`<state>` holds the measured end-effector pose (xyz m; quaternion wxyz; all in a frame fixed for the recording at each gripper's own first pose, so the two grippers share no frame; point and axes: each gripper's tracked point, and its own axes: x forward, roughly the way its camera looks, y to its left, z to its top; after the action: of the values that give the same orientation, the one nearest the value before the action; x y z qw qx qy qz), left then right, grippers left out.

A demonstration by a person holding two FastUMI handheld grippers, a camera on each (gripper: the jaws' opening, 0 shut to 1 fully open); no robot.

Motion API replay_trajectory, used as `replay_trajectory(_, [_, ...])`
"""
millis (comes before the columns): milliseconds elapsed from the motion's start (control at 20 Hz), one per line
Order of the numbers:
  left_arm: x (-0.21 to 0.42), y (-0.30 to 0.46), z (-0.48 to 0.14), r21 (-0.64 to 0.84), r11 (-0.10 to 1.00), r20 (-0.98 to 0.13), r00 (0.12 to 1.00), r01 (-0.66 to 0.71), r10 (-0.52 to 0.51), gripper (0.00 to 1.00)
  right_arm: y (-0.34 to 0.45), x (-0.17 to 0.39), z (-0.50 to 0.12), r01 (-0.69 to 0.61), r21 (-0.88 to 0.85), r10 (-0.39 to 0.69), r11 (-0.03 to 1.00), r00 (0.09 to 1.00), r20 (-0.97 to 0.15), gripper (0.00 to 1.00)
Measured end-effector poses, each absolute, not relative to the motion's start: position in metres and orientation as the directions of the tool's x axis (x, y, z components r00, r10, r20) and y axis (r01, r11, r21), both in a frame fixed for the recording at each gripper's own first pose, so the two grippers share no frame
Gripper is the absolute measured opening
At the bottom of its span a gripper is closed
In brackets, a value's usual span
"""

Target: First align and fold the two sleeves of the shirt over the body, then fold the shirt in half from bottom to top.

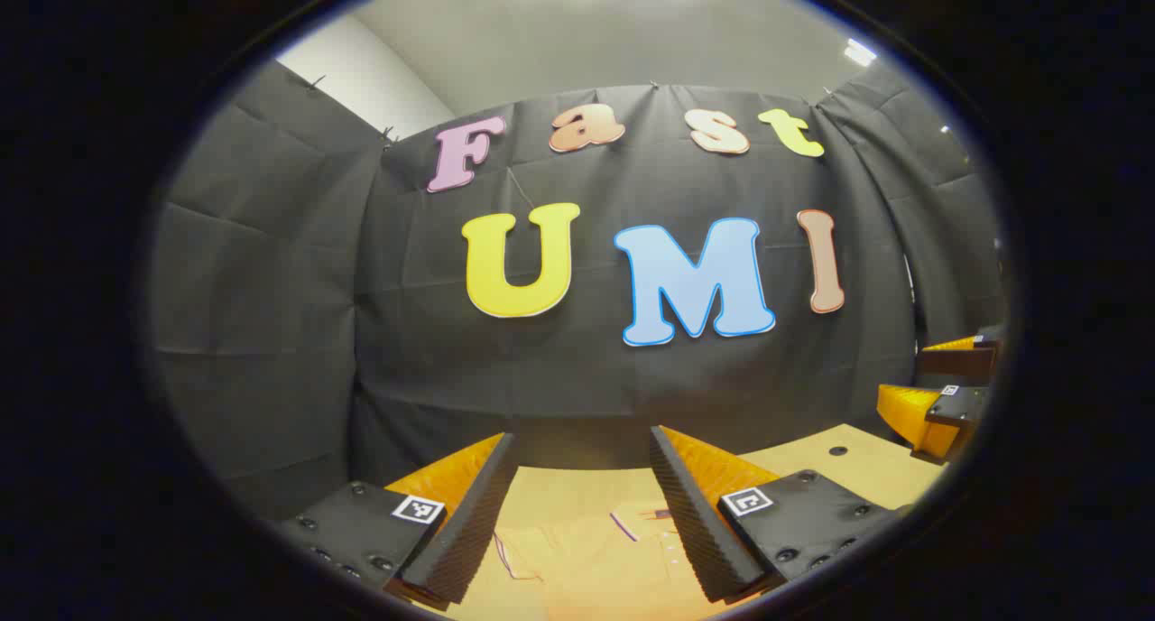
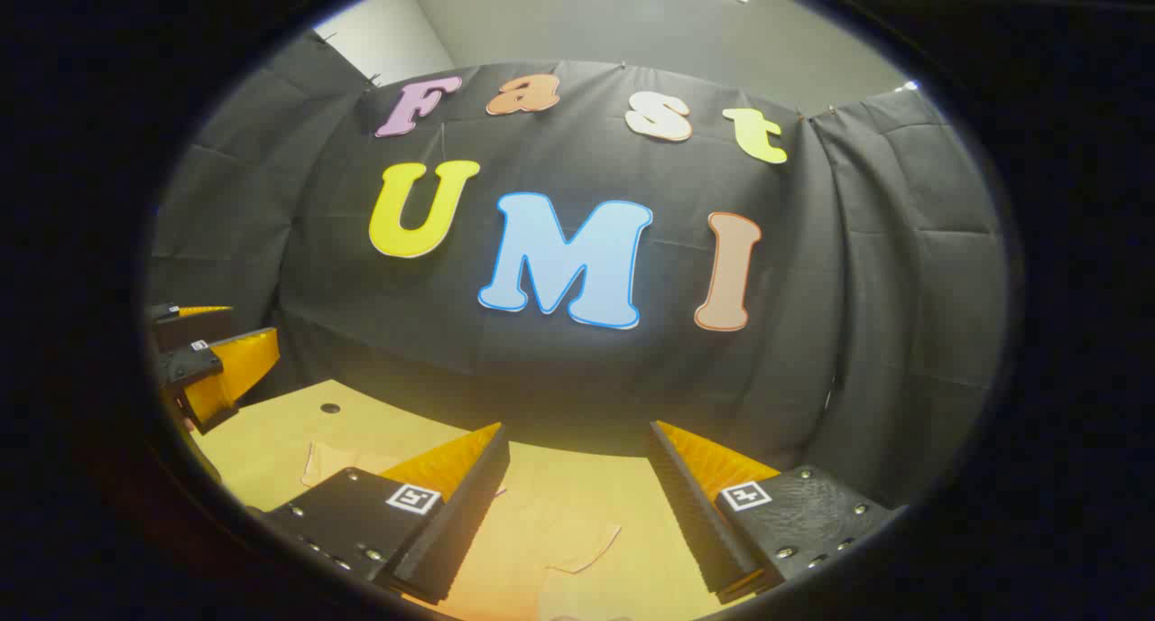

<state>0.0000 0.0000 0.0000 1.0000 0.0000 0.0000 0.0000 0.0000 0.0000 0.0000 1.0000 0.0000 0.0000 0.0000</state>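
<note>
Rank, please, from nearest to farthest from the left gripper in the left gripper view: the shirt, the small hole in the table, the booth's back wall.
1. The shirt lies on the table just below and between the open fingers of the left gripper.
2. The small hole sits farther off on the table, to the right.
3. The booth's back wall hangs behind the table, farthest.
</note>
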Motion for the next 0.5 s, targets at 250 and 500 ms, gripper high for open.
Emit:
replay_trajectory(250, [0.008, 0.001, -0.004, 0.002, 1.0, 0.001, 1.0, 0.012, -0.012, 0.99, -0.009, 0.004, -0.007, 0.035, 0.009, -0.035, 0.999, 0.999, -0.02, 0.97])
replay_trajectory(500, [0.021, 0.004, -0.004, 0.01, 1.0, 0.012, 1.0, 0.025, -0.025, 0.99, -0.017, 0.01, -0.024, 0.073, 0.028, -0.07, 0.997, 0.995, -0.074, 0.97])
